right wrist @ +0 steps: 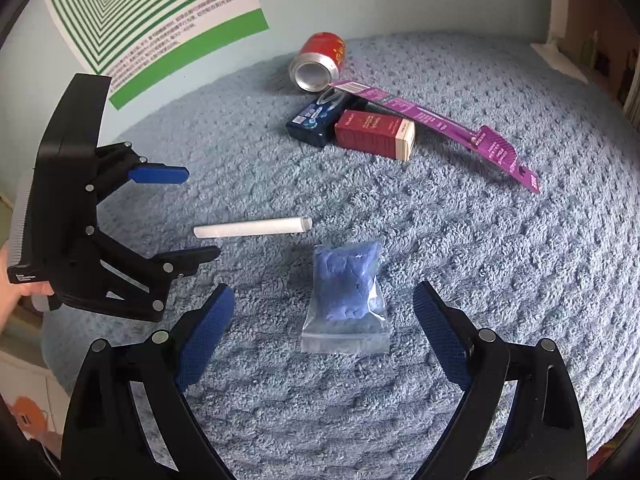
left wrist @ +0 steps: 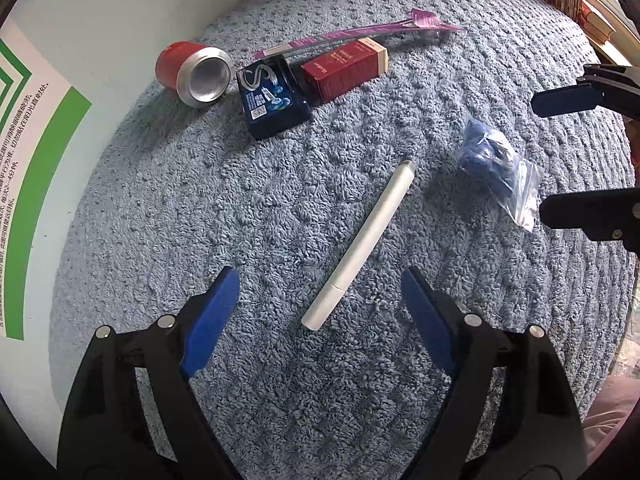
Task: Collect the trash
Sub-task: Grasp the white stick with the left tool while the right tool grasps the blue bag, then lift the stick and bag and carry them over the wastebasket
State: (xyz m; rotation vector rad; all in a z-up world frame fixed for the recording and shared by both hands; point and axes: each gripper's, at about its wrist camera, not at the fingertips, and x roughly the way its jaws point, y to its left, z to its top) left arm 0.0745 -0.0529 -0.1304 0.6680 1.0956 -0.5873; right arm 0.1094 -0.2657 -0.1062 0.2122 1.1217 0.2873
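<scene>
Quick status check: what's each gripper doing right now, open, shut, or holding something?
Left gripper: open, holding nothing, white tube lying between its fingers.
Right gripper: open, holding nothing, over the plastic bag of blue stuff.

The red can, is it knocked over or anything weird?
Yes. The red can lies on its side on the blue rug, its silver end facing us, touching the purple toothbrush package, which rests tilted across the two boxes.
</scene>
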